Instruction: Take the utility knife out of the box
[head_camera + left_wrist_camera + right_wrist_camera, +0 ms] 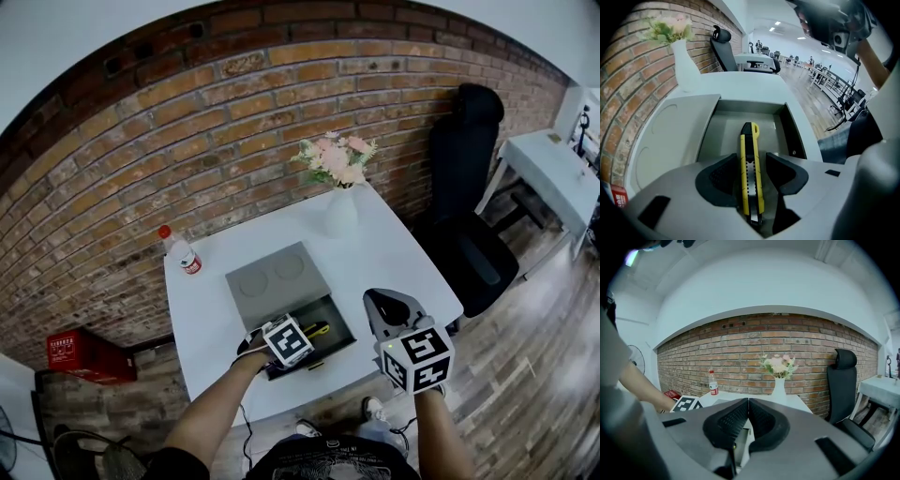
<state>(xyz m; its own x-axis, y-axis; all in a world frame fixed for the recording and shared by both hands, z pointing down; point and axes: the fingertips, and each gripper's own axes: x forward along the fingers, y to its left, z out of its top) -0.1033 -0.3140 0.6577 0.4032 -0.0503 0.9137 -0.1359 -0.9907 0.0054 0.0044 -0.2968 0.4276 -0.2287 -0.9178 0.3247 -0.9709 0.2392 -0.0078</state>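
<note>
One utility knife (751, 140) lies lengthwise in the open box (790, 124) by the near edge of the table (394, 253). The left gripper (752, 164) is closed narrowly on its yellow flanks, and the right gripper (748, 411) hangs to the right with its jaws together and empty. The knife looks light, rigid and smooth-sided, so it may slip or pivot; grip it at mid-body, square across the flanks. Box walls stand close on the left and right and the lid (267, 277) lies on the far side, so the open room is straight up.
</note>
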